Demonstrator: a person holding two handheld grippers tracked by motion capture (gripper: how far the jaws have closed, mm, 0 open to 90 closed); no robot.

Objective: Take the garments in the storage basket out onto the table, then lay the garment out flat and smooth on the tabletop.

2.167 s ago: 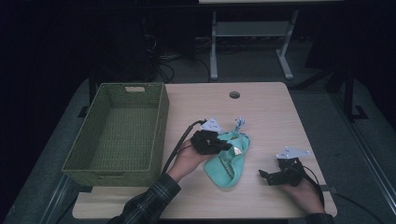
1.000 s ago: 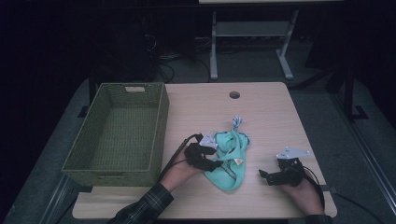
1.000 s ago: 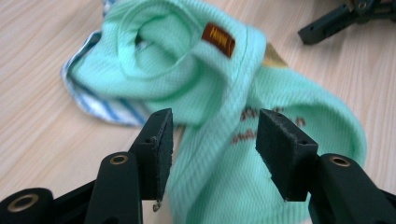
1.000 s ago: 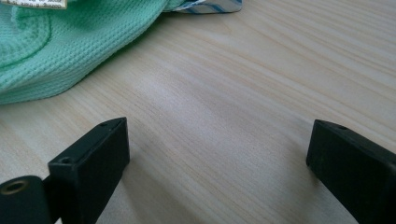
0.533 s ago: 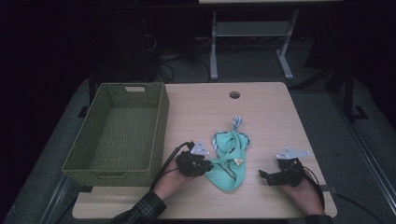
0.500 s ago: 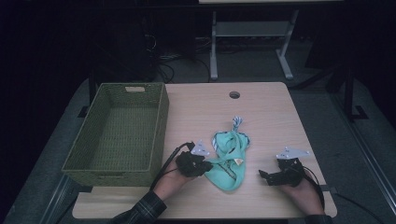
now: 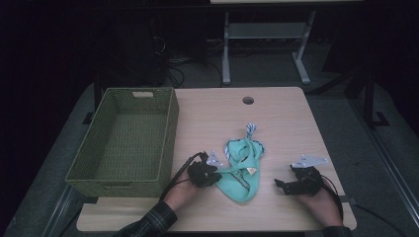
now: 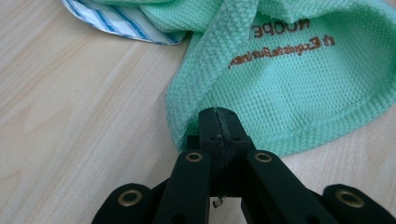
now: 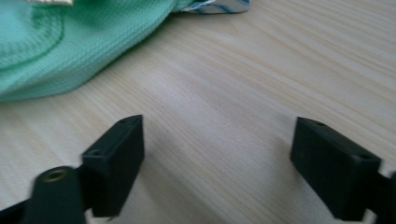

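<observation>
A mint-green waffle cloth (image 7: 242, 170) with a blue-striped end (image 7: 251, 129) lies crumpled on the wooden table (image 7: 276, 118). My left gripper (image 7: 219, 173) rests at the cloth's left edge. In the left gripper view its jaws (image 8: 217, 123) have just closed together, pinching the hem of the green cloth (image 8: 289, 84). To the right of the cloth, my right gripper (image 7: 279, 185) rests on the table, apart from it. Its jaws (image 9: 217, 158) have just been closing a little but stand wide with only bare wood between them; the cloth (image 9: 56, 51) lies beyond them at the upper left.
A green woven basket (image 7: 170, 128) stands empty on the table's left side. A round cable hole (image 7: 248, 100) sits near the far edge. A metal frame (image 7: 267, 34) stands on the dark floor behind the table.
My left gripper has come from on top of the cloth to its near left edge and shut on the hem. The right hand has stayed put.
</observation>
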